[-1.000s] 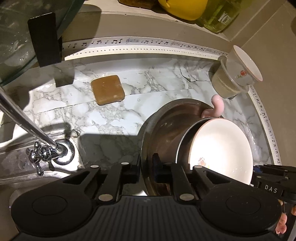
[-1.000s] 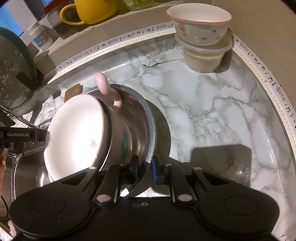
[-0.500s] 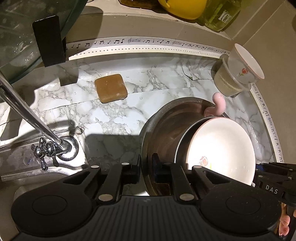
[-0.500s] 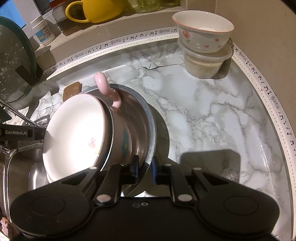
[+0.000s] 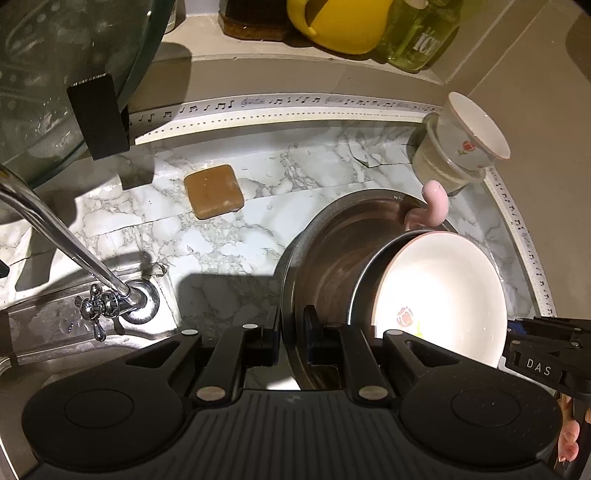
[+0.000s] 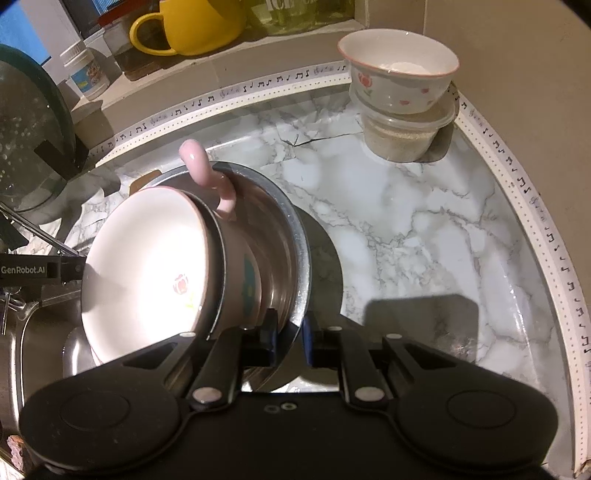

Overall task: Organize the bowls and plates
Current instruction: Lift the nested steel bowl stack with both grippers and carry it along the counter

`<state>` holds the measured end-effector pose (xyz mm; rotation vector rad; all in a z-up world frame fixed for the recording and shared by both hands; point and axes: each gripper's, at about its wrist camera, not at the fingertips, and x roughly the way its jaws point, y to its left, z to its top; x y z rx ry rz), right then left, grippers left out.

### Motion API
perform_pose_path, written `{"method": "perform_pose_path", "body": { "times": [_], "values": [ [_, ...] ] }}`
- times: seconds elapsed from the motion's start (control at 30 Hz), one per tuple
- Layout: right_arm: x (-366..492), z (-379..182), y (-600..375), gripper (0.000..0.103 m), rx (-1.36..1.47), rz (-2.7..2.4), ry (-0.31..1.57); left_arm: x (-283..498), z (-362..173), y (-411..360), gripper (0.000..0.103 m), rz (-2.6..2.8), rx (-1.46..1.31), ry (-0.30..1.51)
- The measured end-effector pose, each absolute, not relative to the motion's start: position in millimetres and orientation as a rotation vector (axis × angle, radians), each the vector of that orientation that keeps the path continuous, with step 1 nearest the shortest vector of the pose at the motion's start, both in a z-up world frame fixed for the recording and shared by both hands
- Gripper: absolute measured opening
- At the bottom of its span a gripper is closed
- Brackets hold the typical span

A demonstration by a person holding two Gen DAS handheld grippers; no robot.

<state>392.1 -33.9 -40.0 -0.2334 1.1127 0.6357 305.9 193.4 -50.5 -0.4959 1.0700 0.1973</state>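
A steel bowl [image 5: 325, 258] [image 6: 291, 236] hangs tilted over the marble counter. Nested inside it are a pink mug [image 6: 236, 266], its handle [image 5: 432, 206] sticking up, and on top a white flowered bowl [image 5: 443, 288] [image 6: 147, 266]. My left gripper [image 5: 291, 332] is shut on the steel bowl's near rim. On the opposite rim my right gripper [image 6: 290, 332] is shut too. A second small flowered bowl [image 6: 399, 81] [image 5: 476, 136] sits on a lidded plastic tub [image 6: 406, 136] in the counter's back corner.
A tap [image 5: 74, 243] and the steel sink [image 6: 22, 350] lie to the left. A brown soap bar [image 5: 214, 190] rests on the marble. A glass lid [image 5: 55, 74] leans at the back left. On the ledge behind stand a yellow mug [image 6: 195, 26] and a green bottle [image 5: 417, 37].
Hardly anything differs: both grippers keep their hold on the steel bowl's rim, and the view has only drifted slightly.
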Motion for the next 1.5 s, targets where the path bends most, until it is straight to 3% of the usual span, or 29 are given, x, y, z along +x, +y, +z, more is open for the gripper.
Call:
{"method": "perform_pose_path", "body": {
  "times": [0.83, 1.5],
  "values": [
    [325, 18, -92, 0.014, -0.228, 0.579, 1.091, 254, 8, 129, 0.011, 0.139, -0.423, 1.096],
    [256, 6, -158, 0.013, -0.173, 0.540, 1.152, 186, -9, 80, 0.011, 0.087, -0.416, 1.194]
  ]
}}
